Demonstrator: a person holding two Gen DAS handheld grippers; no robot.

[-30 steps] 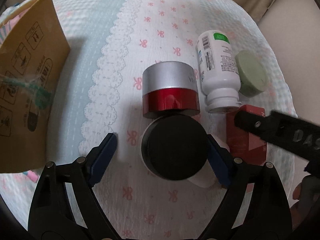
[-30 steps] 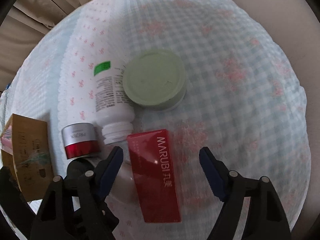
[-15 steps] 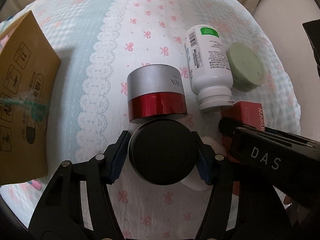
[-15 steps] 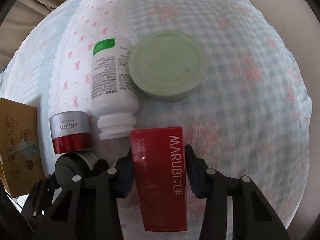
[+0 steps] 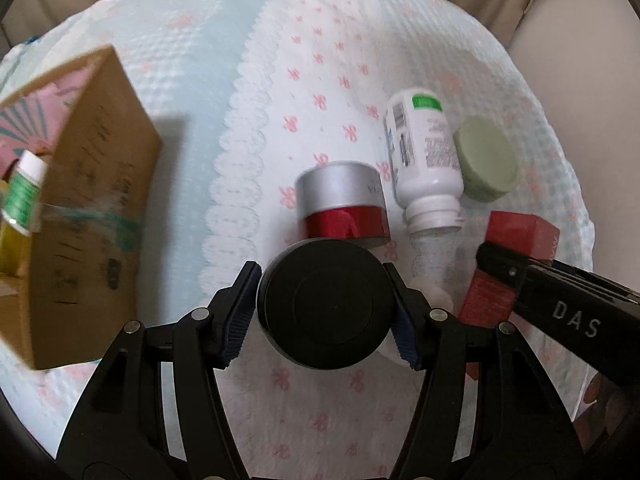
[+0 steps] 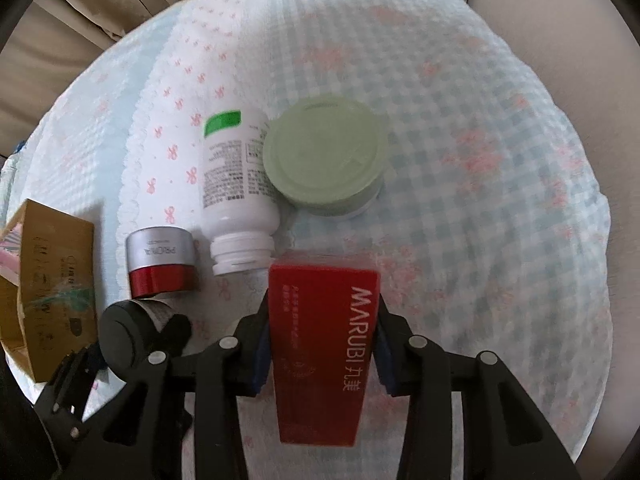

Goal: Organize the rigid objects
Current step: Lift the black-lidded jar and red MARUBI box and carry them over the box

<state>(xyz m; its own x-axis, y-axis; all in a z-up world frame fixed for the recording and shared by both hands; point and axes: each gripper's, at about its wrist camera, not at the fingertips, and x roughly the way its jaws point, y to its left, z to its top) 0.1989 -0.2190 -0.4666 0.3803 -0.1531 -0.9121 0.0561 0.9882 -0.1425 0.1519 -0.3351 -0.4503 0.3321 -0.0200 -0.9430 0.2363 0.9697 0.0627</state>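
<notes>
Left gripper (image 5: pixel 323 316): clamped on black-lidded jar (image 5: pixel 324 304), raised off the cloth (image 5: pixel 248 92)
Right gripper (image 6: pixel 322 350): closed tight on red MARUBI box (image 6: pixel 320 344)
White bottle (image 6: pixel 236 188): lying capless beside green lid (image 6: pixel 326 160)
Silver-red jar (image 5: pixel 342 204): upright, just beyond held jar
Cardboard box (image 5: pixel 84 208): far left

both grippers' jaws apparently clamped, down-tilted

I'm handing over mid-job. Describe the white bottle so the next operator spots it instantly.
Start at the bow-print quilt and find the pale green round lid near its middle. The white bottle lies on its side right beside that lid, open neck toward the camera and the red MARUBI box. It alone is tipped over and uncapped, with a green label patch near its base.
</notes>
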